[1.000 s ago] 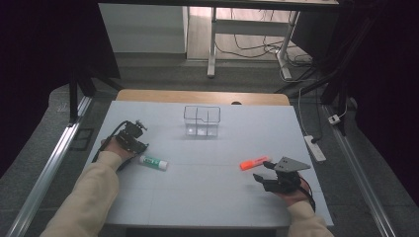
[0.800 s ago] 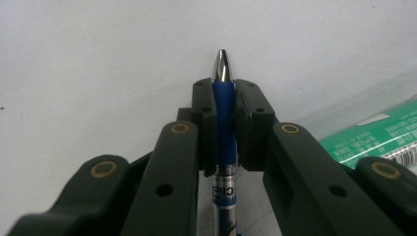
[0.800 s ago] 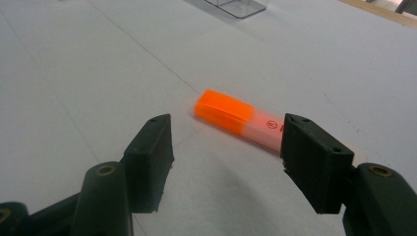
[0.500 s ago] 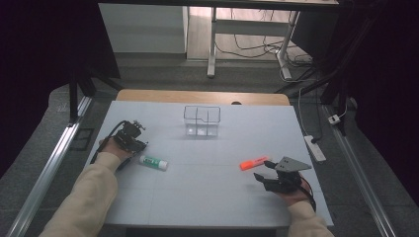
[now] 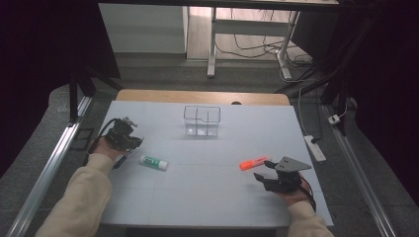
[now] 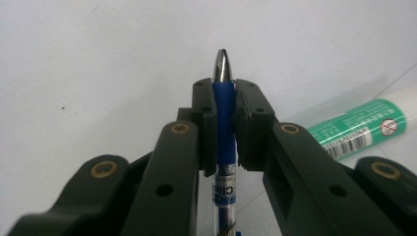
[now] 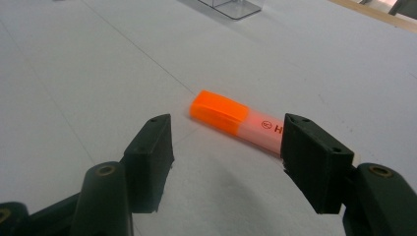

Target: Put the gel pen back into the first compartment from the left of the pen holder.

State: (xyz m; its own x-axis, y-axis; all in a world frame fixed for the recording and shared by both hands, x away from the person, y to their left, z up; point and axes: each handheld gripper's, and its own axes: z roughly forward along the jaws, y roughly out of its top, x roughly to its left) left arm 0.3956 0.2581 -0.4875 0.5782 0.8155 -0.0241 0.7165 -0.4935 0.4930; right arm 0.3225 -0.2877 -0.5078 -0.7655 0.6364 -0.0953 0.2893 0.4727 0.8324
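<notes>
My left gripper (image 6: 225, 88) is shut on a blue pen (image 6: 225, 110), whose silver tip sticks out past the jaws. In the high view this gripper (image 5: 129, 141) hovers over the table's left side, with the pen (image 5: 119, 161) slanting down beneath the hand. A green and white glue stick (image 5: 153, 161) lies just right of it and shows at the right edge as the glue stick (image 6: 359, 130). My right gripper (image 7: 227, 147) stands open, with an orange highlighter (image 7: 238, 119) lying on the table just beyond its jaws. From above, the right gripper (image 5: 264, 175) sits near the highlighter (image 5: 255, 162).
A clear plastic box (image 5: 202, 121) with dividers stands at the back middle of the white table (image 5: 207, 197). A power strip (image 5: 314, 148) lies off the table's right edge. A metal rail (image 5: 47, 173) runs along the left side.
The left gripper has risen a little and drifted with the pen in it. The right gripper and the highlighter have kept still.
</notes>
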